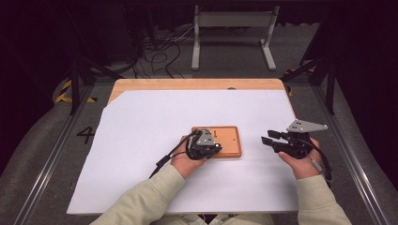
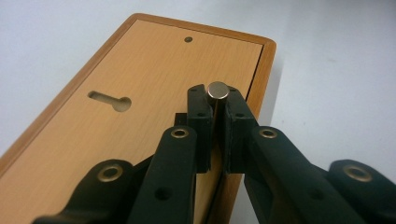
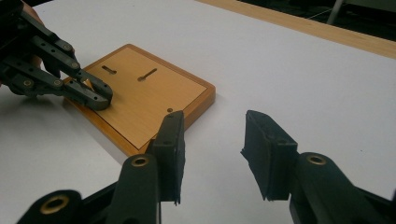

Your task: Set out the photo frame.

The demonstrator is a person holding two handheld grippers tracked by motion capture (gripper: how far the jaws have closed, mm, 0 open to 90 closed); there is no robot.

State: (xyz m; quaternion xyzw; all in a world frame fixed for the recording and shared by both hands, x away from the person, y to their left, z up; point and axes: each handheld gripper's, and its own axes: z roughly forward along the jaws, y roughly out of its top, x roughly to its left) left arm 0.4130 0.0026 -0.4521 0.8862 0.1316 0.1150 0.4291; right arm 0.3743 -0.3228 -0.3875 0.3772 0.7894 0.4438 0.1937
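High view: the left gripper (image 1: 206, 149) sits at centre frame over the left end of the wooden board (image 1: 229, 140), which lies flat on the white table sheet (image 1: 141, 140) with its long axis running left to right; what the jaws hold is hidden beneath the gripper body. Left gripper view: the jaws are clamped on a small metal pin (image 2: 218, 91), its round flat end facing the camera and its shaft cut off from sight between the pads, so its length cannot be judged; it stands roughly upright just above the board's inner edge at centre frame. A keyhole slot (image 2: 111, 100) shows at middle left. Right gripper view: the right gripper (image 3: 212, 149), lower centre, has its jaws apart with nothing between them, just beside the board's near corner; two slots appear here, and the pin is too small to make out.
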